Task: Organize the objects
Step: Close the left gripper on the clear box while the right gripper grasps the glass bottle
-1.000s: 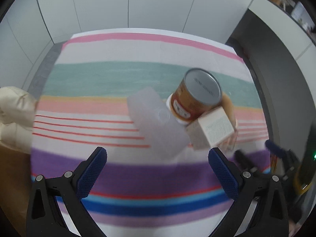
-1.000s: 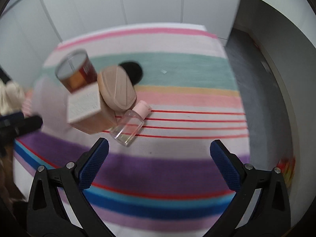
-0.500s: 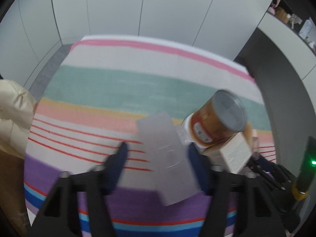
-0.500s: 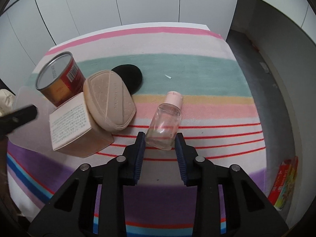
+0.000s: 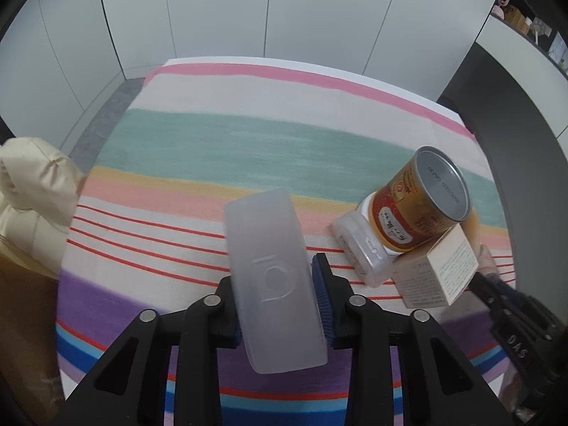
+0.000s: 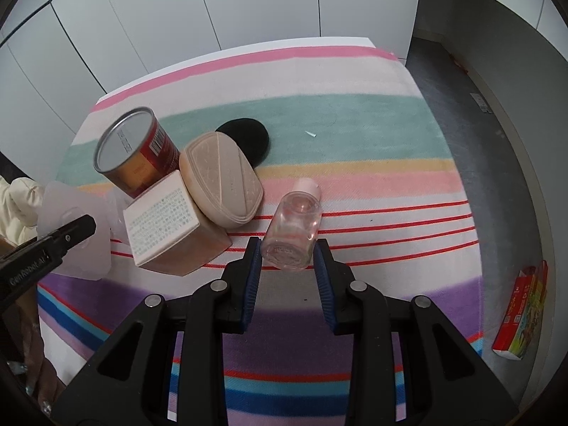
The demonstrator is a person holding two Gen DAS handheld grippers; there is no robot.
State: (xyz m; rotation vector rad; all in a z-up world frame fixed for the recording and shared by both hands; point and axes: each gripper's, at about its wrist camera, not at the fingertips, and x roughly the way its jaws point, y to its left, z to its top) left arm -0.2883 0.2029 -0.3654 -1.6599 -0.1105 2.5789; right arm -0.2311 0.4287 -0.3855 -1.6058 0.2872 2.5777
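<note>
Nearest in the left wrist view, the left gripper is clamped on a frosted case; its jaws have just been closing, and the blue pads now press the case's long sides, with the case running away from the camera over the striped cloth. In the right wrist view the right gripper grasps a clear bottle by its base, pink cap pointing away, above the thin red stripes. Just left of the bottle sits a white box with fine print on its top face, and a beige compact leans on the box's far right side, touching it. Behind the box a red and gold can stands tilted, silver end up. A black puff lies flat on the green stripe behind the compact, partly hidden by it. From the left view, a small clear tub lies against the can's base, beside the box. A cream sleeve shows at the left edge of that view. Off the table's right side, on the grey floor, lies a red packet. White cabinet doors close the far side.
</note>
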